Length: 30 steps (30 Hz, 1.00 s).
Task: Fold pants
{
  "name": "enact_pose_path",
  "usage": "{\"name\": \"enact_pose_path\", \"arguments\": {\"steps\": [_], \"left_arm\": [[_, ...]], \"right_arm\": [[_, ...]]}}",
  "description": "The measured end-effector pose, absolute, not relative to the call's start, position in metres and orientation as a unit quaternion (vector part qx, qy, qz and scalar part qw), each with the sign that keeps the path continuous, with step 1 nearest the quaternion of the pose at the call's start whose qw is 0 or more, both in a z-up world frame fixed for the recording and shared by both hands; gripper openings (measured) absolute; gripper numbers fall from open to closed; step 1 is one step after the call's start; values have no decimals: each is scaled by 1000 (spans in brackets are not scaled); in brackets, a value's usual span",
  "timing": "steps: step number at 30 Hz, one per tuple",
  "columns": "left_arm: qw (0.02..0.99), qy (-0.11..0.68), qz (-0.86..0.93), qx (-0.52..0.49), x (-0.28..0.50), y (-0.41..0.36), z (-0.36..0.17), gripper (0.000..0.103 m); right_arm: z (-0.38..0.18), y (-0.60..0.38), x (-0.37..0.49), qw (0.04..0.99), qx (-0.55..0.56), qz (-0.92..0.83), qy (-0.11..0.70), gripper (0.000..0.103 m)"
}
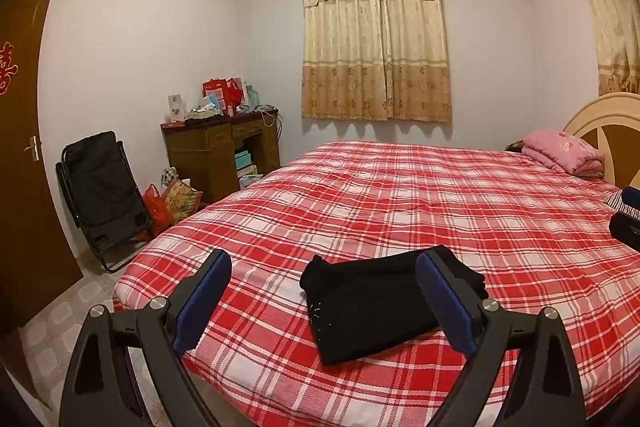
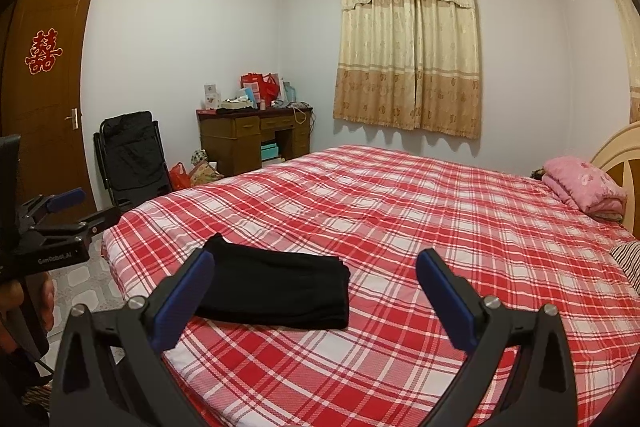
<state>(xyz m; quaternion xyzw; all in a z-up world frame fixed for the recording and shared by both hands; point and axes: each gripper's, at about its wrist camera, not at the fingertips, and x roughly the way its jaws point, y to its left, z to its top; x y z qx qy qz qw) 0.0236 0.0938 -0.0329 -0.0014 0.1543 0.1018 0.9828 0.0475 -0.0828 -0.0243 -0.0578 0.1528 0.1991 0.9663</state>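
Black pants (image 1: 376, 303) are lying folded at lower centre on the plaid bed (image 1: 460, 203); left gripper (image 1: 324, 287) and right gripper (image 2: 314, 281) are hovering spread, empty. Any nudge risks unfolding them.

pants (image 1: 372, 301): black, folded into a compact rectangle, lying flat on the bed near its foot corner
bed (image 1: 420, 195): covered by a red and white plaid sheet
left gripper (image 1: 324, 275): jaws spread wide, holding nothing, raised above the bed; the right blue pad overlaps the pants' right side in view
right gripper (image 1: 626, 219): only a dark part with a blue pad shows at the right edge; jaw state unclear
pillow (image 1: 564, 149): pink, by the headboard
desk (image 1: 222, 147): brown, cluttered on top, against the far wall
chair (image 1: 102, 187): black, folding, beside the door
curtain (image 1: 376, 35): beige, drawn
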Motion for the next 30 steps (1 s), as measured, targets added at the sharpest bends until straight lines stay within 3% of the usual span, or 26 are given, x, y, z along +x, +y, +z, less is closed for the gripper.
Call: {"name": "enact_pose_path", "arguments": {"steps": [13, 30], "left_arm": [[983, 151, 105, 6, 21, 90, -32, 101], [982, 158, 100, 17, 25, 90, -37, 102]], "right_arm": [[-22, -81, 44, 969, -69, 194, 139, 103], [-27, -78, 49, 967, -72, 192, 150, 103]]}}
